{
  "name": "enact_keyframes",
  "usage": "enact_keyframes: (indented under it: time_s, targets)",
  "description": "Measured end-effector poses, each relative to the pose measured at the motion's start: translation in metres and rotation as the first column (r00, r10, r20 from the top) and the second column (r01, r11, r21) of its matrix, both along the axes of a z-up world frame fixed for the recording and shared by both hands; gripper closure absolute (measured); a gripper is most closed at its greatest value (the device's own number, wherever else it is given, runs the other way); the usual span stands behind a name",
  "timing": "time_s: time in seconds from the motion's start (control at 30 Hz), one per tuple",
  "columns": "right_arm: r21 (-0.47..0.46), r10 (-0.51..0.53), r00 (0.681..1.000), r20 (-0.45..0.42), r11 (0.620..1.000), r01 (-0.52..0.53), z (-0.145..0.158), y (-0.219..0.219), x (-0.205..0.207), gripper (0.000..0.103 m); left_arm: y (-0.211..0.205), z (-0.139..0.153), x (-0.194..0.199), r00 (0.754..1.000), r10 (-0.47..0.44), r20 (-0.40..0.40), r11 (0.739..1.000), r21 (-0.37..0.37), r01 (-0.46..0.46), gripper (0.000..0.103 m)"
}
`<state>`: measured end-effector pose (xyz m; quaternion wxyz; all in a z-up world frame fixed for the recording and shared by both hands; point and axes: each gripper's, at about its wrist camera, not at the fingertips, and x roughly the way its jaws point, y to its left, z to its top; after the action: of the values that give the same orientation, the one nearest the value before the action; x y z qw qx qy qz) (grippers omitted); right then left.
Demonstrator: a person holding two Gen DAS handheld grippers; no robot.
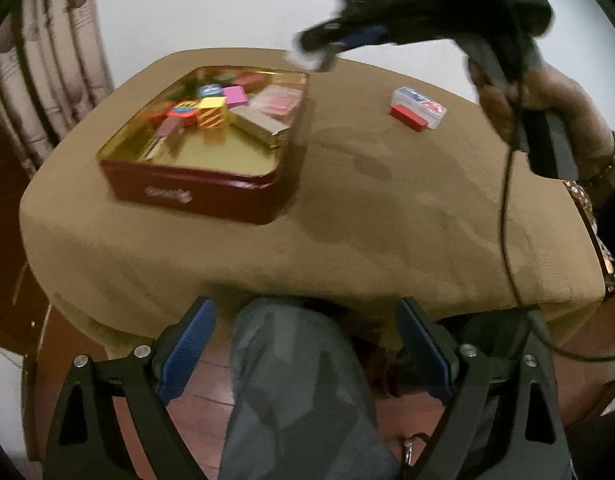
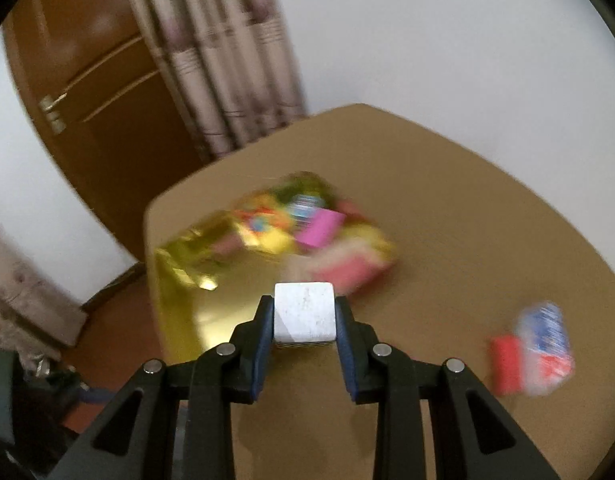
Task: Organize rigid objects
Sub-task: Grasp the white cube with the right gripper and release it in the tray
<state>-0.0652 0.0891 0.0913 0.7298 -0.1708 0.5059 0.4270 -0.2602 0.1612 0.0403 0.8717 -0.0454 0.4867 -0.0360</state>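
A: Starting with the left wrist view. The left gripper (image 1: 303,348) sits low in frame, jaws spread wide, nothing between them, hanging off the near edge of the table (image 1: 387,216) over a person's grey trouser leg (image 1: 299,392). The red tin (image 1: 195,196) lies upper left of centre, lid off, gold inside, coloured blocks (image 1: 211,110) heaped at its far end. The right gripper (image 1: 327,50) reaches in from the upper right; its tip, blurred, hangs just off the tin's far right corner.

B: Anything outside the tin?

A: A red block (image 1: 407,115) touching a clear card case (image 1: 421,106), right of centre, well apart from the tin.

B: Right wrist view?

A: Right gripper clamped on a white cube (image 2: 303,312), pads on its two sides. The tin's gold floor lies directly beyond and left of the cube, bare patch nearest. Stray pair at lower right.

B: So which hand?

A: Right is nearer, I judge; the drop lies straight ahead.
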Motion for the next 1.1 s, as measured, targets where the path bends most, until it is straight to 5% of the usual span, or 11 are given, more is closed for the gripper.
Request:
enact_keyframes:
  time_s: [0.17,0.5,0.87,1.1]
  targets:
    - [-0.076,0.053,0.995,-0.086,0.995,-0.060,-0.052,0.077,-0.022,0.073,0.018,-0.002,-0.007,0.999,0.046,-0.005,0.999,-0.008,-0.046,0.014]
    - [-0.223,-0.004,0.994,-0.107,0.975,-0.020,-0.116,0.125,-0.014,0.073,0.045,-0.007,-0.008,0.995,0.090,-0.032,0.991,-0.100,-0.093,0.014]
    - [-0.169,-0.065,0.986,-0.151,0.985,0.039,-0.120,0.130,-0.004,0.072,0.034,-0.007,-0.007,0.995,0.086,-0.058,0.992,-0.091,-0.091,0.014]
    - [-0.073,-0.113,0.981,-0.159,0.992,0.102,-0.091,0.108,0.003,0.066,0.029,-0.014,-0.003,0.995,0.082,-0.065,0.994,-0.067,-0.087,0.014]
